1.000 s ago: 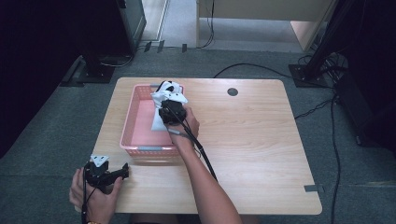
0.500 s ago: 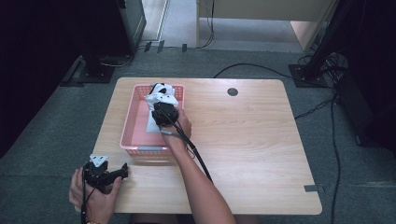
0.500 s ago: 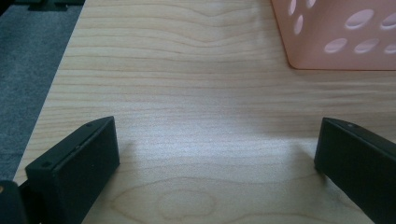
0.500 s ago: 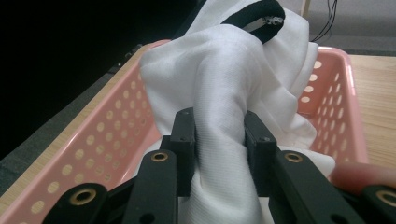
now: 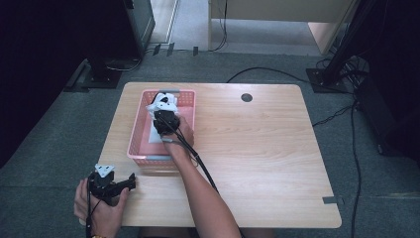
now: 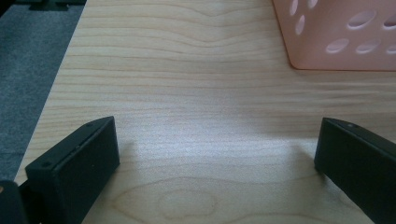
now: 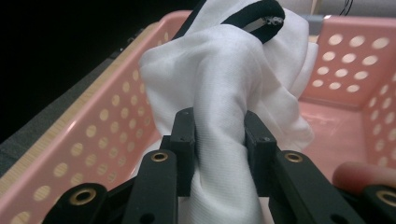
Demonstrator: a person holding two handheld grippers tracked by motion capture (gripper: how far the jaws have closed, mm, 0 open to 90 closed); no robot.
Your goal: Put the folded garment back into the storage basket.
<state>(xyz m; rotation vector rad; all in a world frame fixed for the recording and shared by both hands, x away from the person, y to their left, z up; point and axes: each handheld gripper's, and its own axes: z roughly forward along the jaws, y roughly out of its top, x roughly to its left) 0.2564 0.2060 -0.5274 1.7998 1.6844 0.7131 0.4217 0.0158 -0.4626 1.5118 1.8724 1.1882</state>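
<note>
While the left gripper (image 5: 130, 181) lay idle near the wooden table's (image 5: 257, 148) front edge in the high view, the right gripper (image 5: 161, 105) hung over the pink basket (image 5: 184, 95), so the placing looked nearly done, release still to come. The left gripper view showed its jaws spread over pale grained wood. The right gripper view showed jaws pinching a soft, crumpled white cloth (image 7: 219, 88) with black trim inside the perforated plastic basket.

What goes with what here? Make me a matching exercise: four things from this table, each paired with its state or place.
Things:
1. white cloth
2. pink basket
3. left claw
4. right claw

States:
A. open, over bare wood
B. clamped on fabric
C. bunched up, pinched between two jaws
D. standing on the table, holes in its walls

Pairs: 1-C, 2-D, 3-A, 4-B
</note>
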